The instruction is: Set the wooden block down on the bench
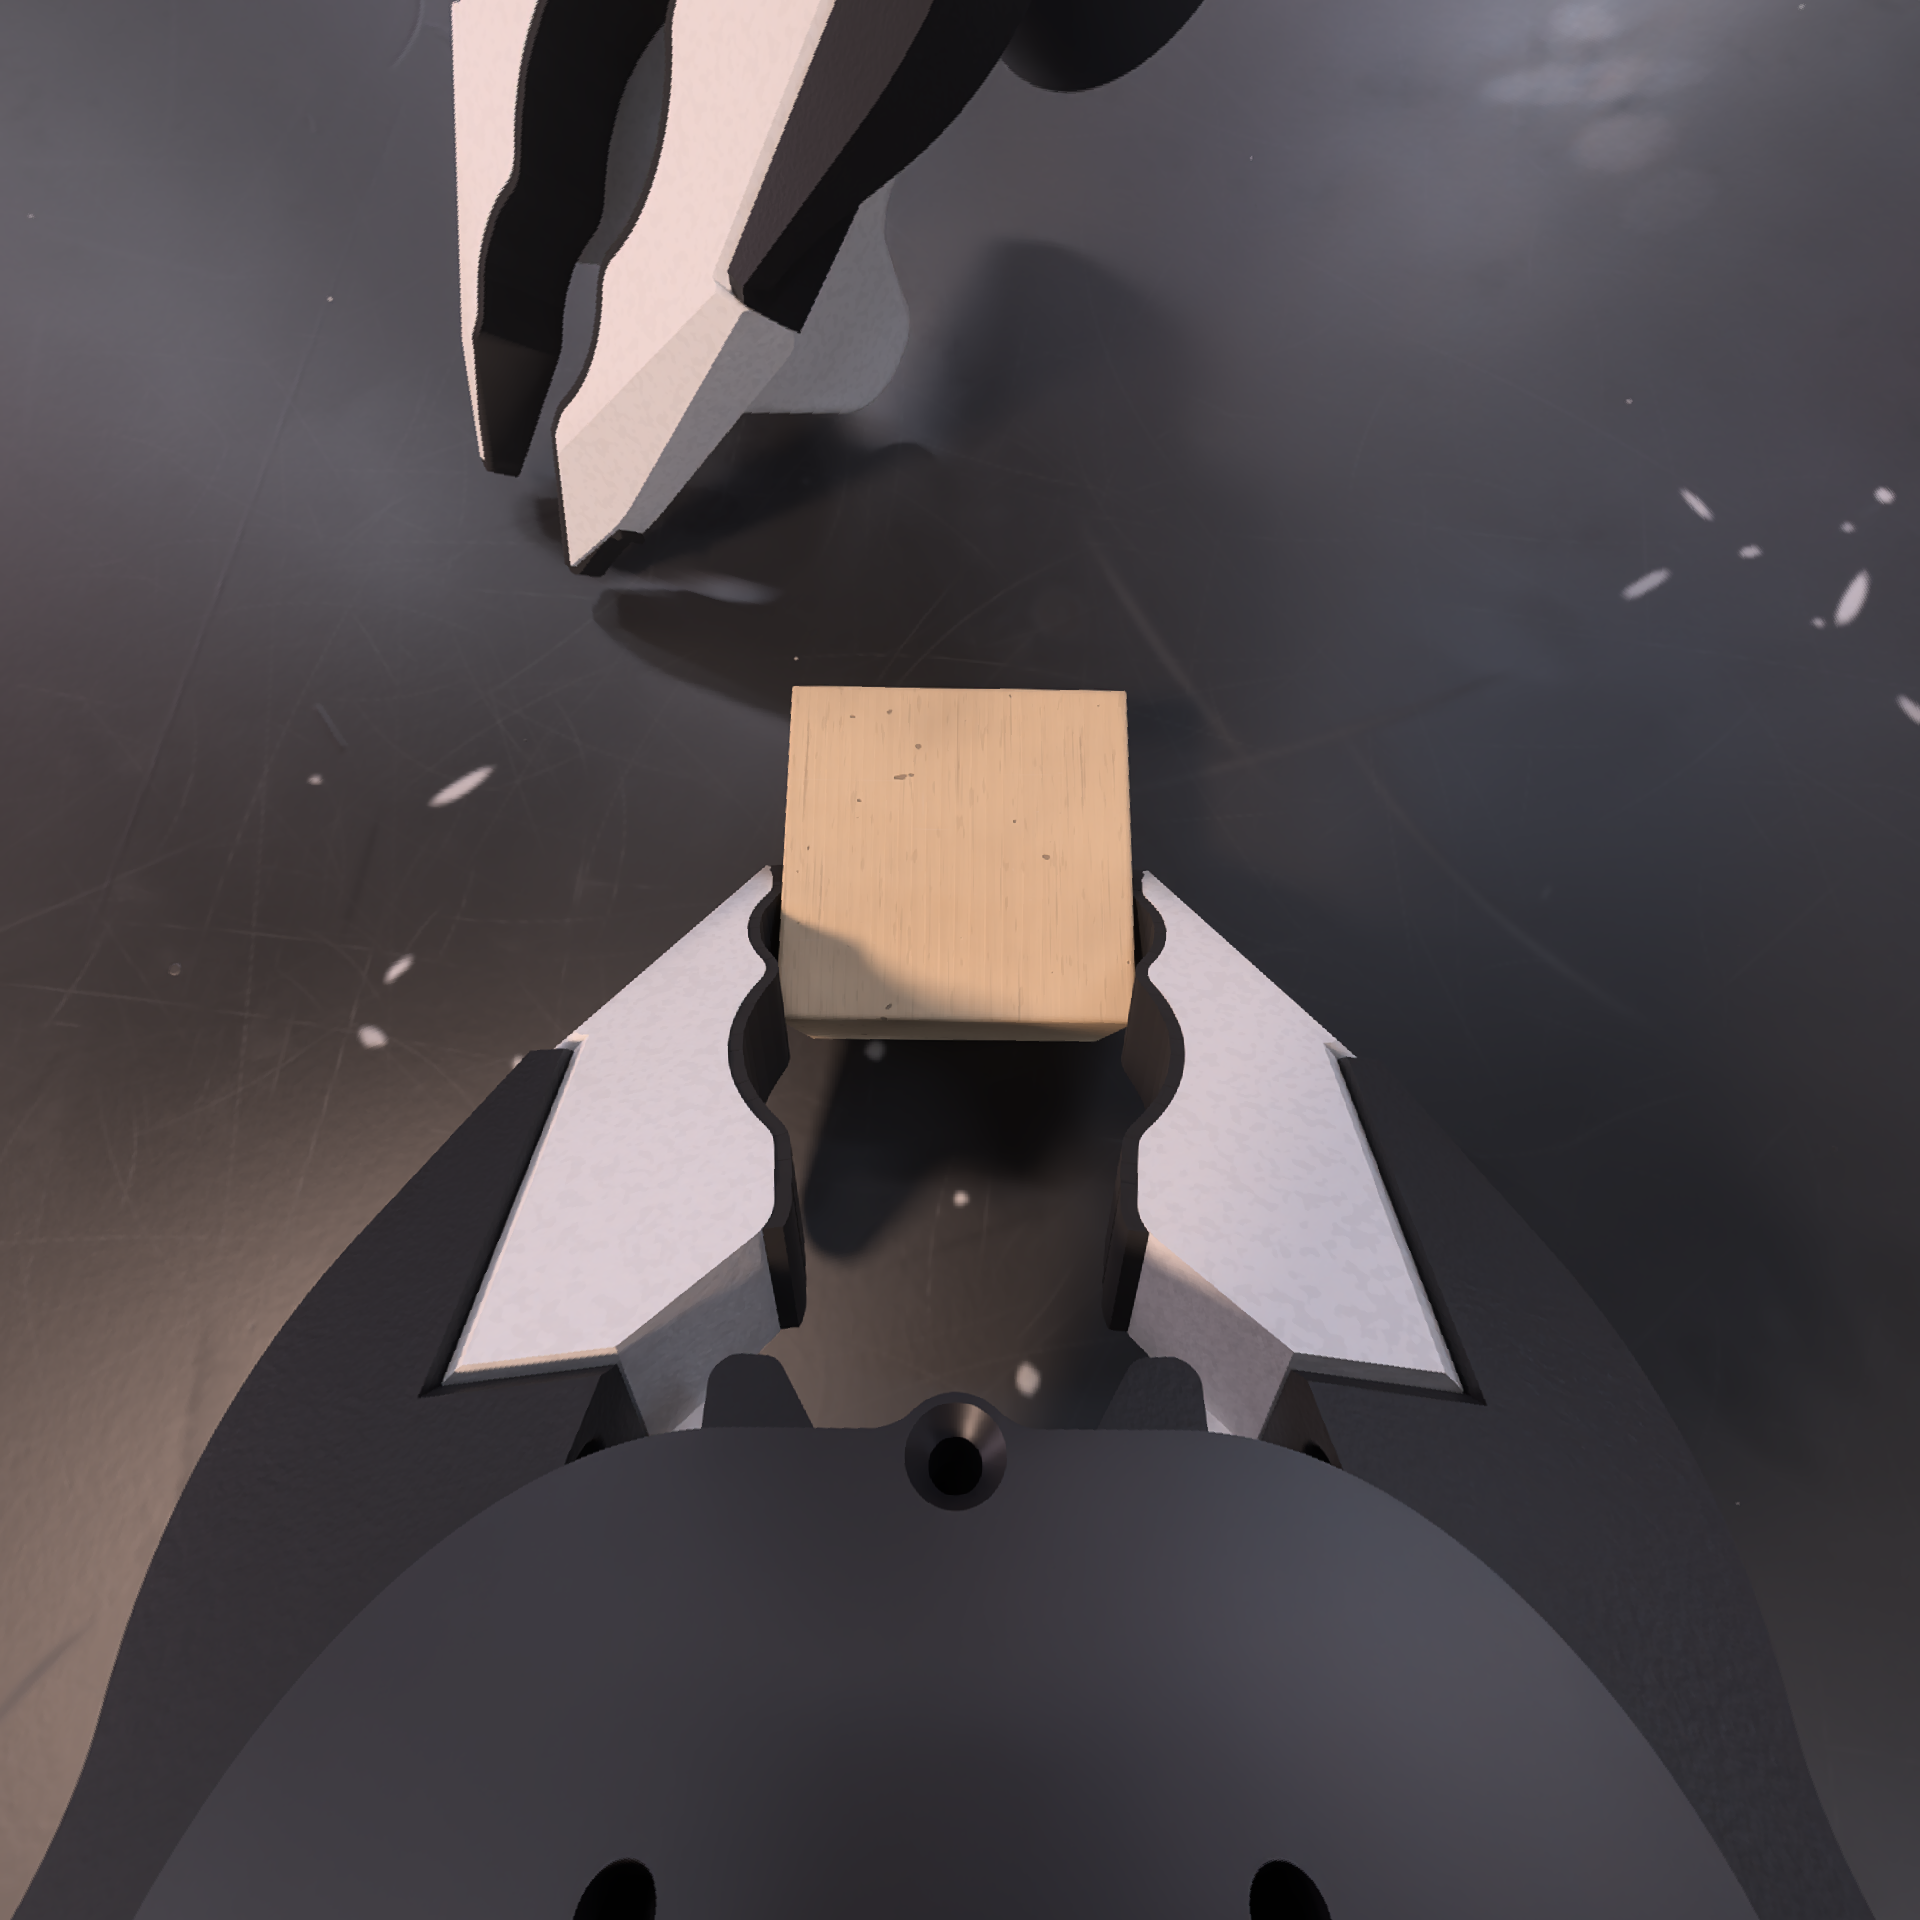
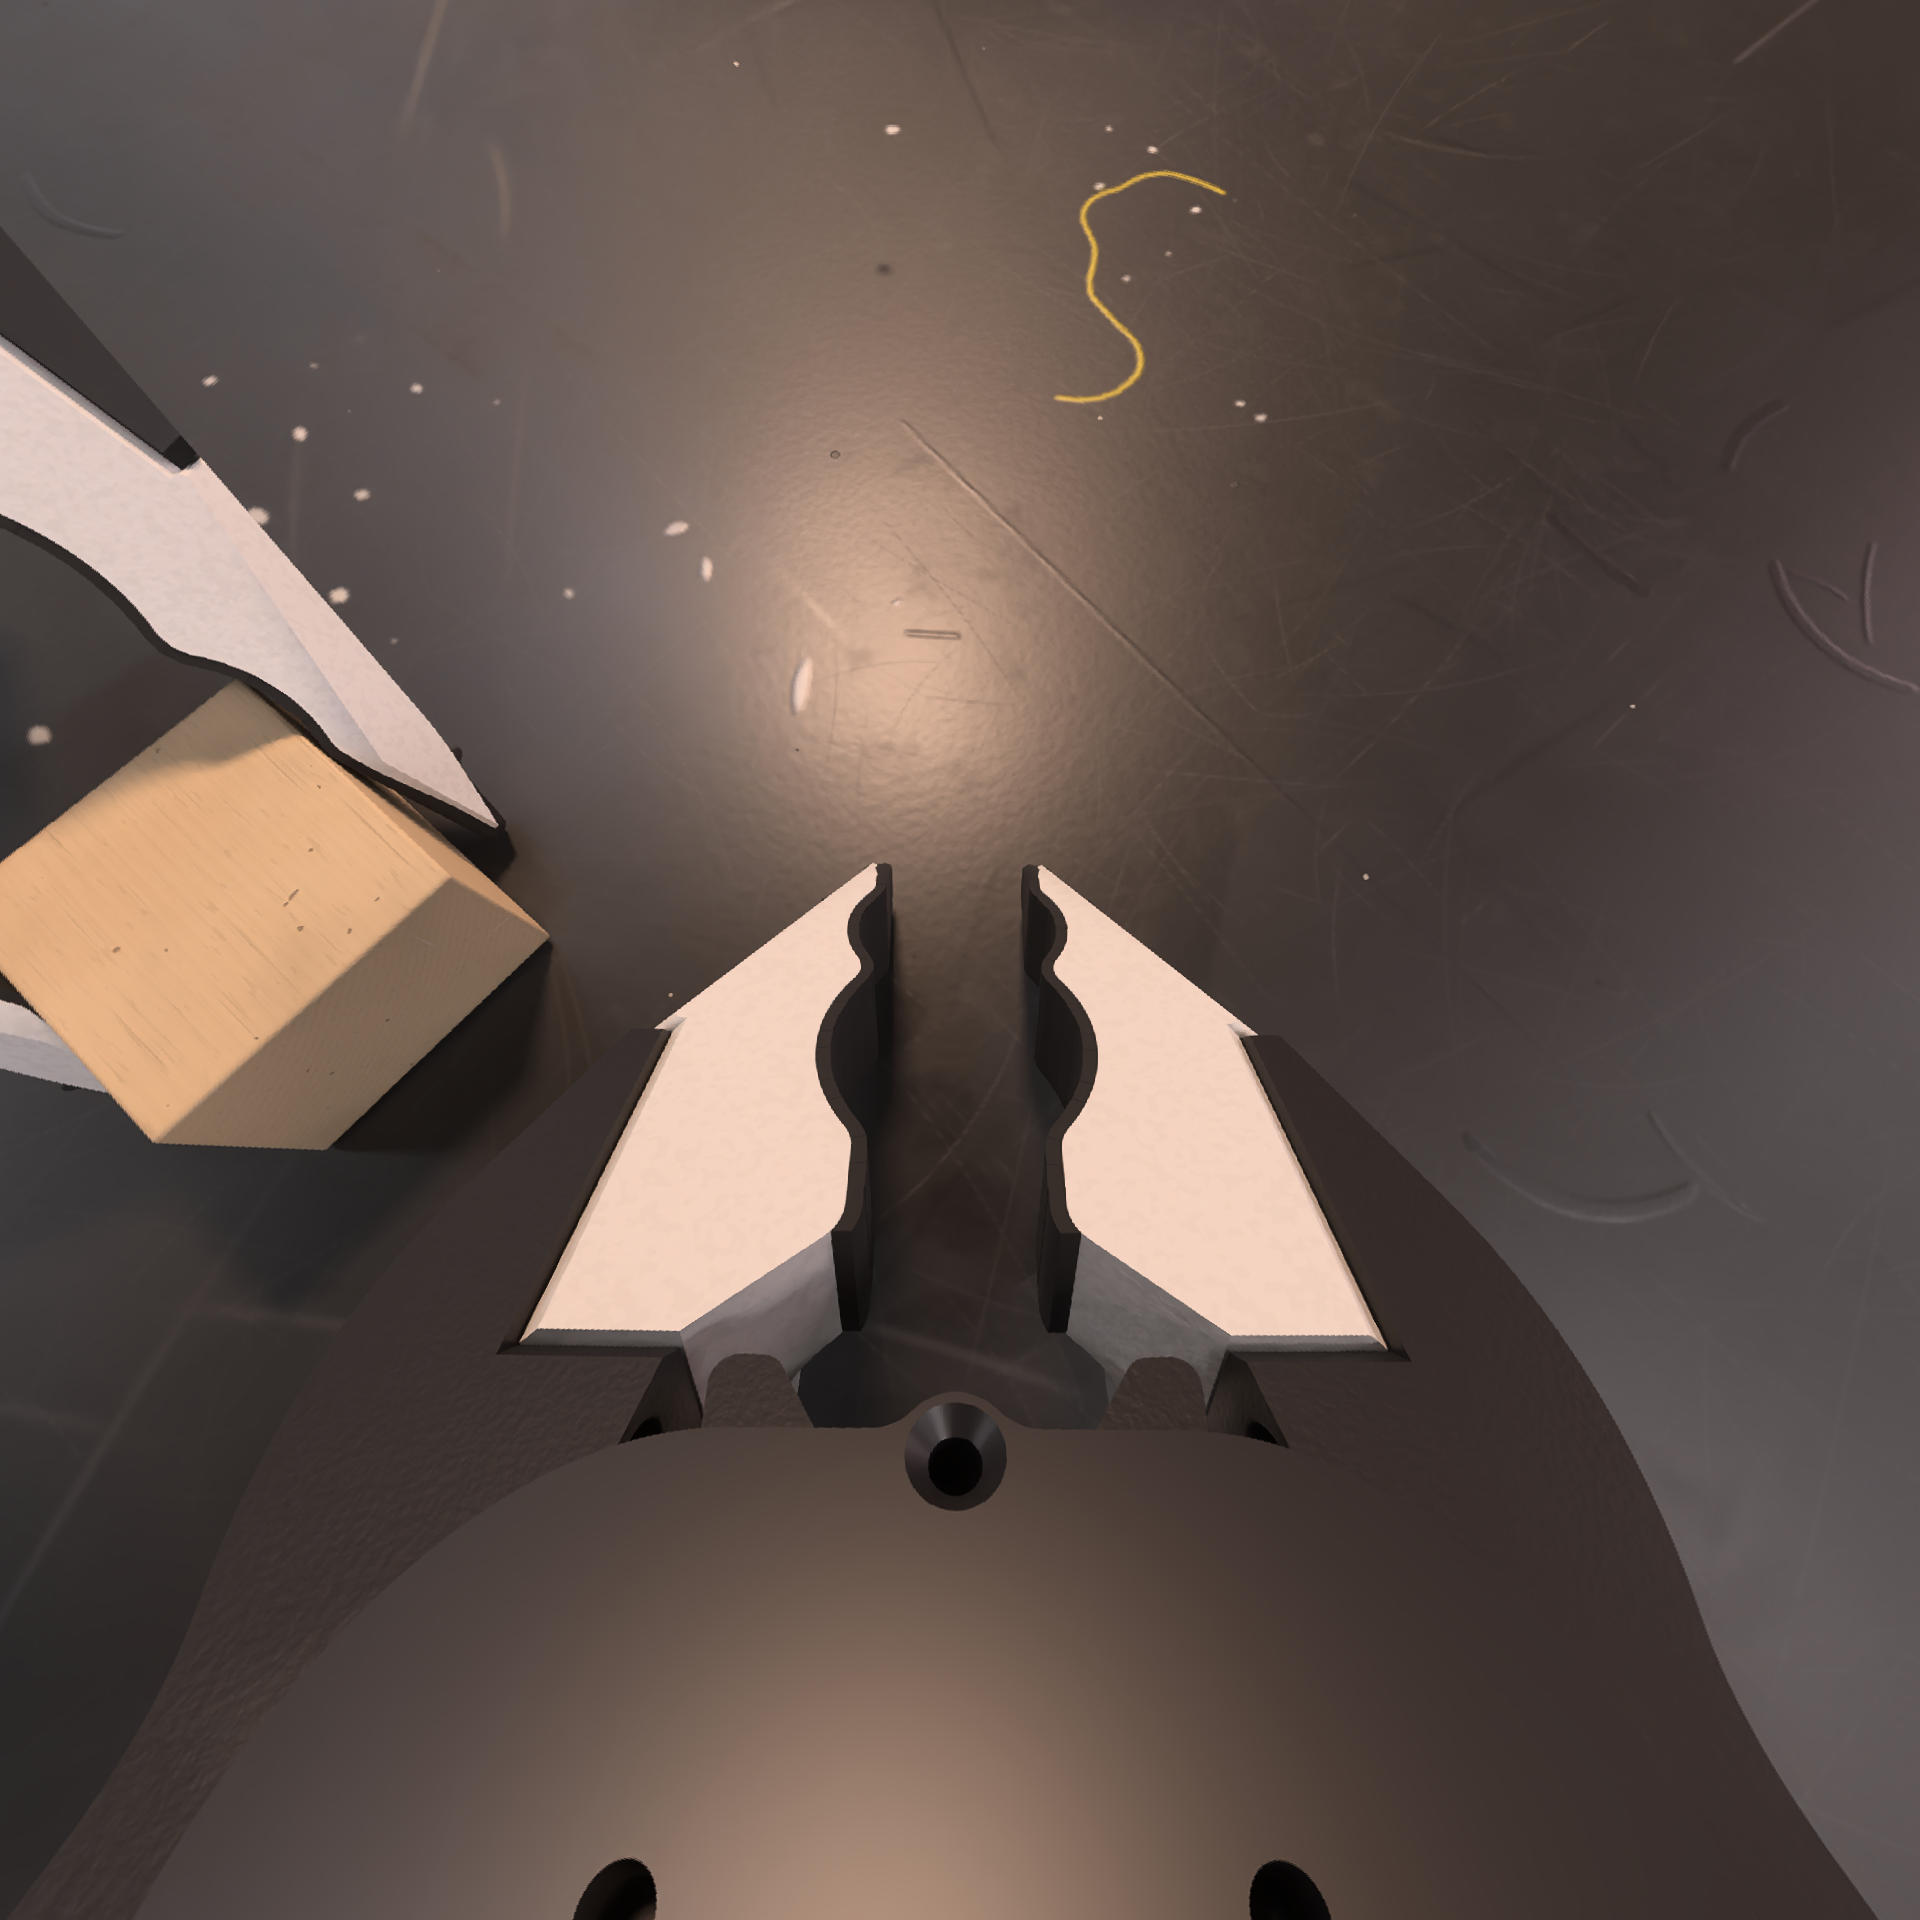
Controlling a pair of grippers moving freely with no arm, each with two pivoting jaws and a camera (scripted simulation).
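Observation:
A light wooden block (image 1: 956, 862) sits between the fingertips of my left gripper (image 1: 956, 896), which is shut on its two sides. The block is low over the dark bench (image 1: 1507, 883), with its shadow right under it; I cannot tell whether it touches. It also shows at the left of the right wrist view (image 2: 239, 935), with a white left finger (image 2: 260, 623) against it. My right gripper (image 2: 956, 873) is narrowly open with nothing between its fingers, close to the right of the block. In the left wrist view it (image 1: 551, 504) points down beyond the block, near the bench.
The bench (image 2: 1403, 727) is dark, scratched and speckled with small white flecks. A thin yellow thread (image 2: 1107, 291) lies ahead of my right gripper.

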